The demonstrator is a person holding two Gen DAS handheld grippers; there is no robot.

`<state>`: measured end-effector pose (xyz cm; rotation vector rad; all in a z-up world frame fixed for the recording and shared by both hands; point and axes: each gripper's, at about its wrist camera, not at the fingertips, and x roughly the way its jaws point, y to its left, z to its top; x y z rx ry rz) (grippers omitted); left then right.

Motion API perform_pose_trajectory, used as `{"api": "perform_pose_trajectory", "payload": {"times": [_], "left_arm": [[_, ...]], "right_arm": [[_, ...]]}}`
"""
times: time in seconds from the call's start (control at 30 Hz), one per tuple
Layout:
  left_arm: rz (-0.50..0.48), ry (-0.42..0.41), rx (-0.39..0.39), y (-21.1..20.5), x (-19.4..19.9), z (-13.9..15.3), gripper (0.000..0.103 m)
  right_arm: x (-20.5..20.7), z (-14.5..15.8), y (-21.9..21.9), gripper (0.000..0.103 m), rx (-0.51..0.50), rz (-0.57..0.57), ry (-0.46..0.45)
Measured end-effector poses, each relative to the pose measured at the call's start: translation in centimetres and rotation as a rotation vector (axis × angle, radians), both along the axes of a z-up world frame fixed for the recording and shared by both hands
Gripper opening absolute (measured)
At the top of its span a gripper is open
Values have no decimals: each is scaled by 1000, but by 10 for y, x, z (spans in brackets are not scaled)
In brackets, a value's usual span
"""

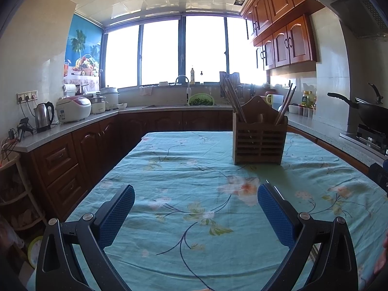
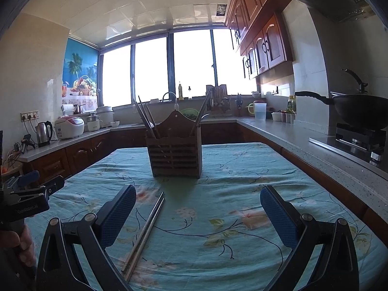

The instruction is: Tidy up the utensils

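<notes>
A brown slatted wooden utensil holder [image 1: 259, 135] [image 2: 175, 152] stands upright on the teal floral tablecloth, with several chopsticks leaning out of its left and right compartments. A pair of metal chopsticks [image 2: 145, 232] lies flat on the cloth in front of the holder, just inside the left finger of my right gripper [image 2: 197, 208]. That gripper is open and empty, above the cloth. My left gripper [image 1: 196, 206] is open and empty, with the holder ahead to its right. A thin chopstick tip [image 1: 275, 189] shows by its right finger.
The table [image 2: 242, 165] is covered by the teal cloth. Counters run around it: kettle [image 1: 44, 116] and rice cooker [image 1: 72, 109] on the left, sink under the window, wok [image 2: 359, 109] on a stove at right. The left gripper [image 2: 26, 194] shows at the right wrist view's left edge.
</notes>
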<state>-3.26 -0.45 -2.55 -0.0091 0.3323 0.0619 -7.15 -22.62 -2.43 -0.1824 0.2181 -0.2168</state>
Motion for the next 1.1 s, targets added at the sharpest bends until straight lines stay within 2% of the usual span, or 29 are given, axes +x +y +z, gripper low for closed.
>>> {"api": "perform_pose_trajectory", "payload": {"times": [0.7,1.1], "left_arm": [[-16,-50,52,-12,-11,-3,102],[-14,-57,51,-15,-14,-2,102]], "right_arm": [[-2,2,2,103,1,15,-9],[-3,2,4,103,0,18,-12]]}}
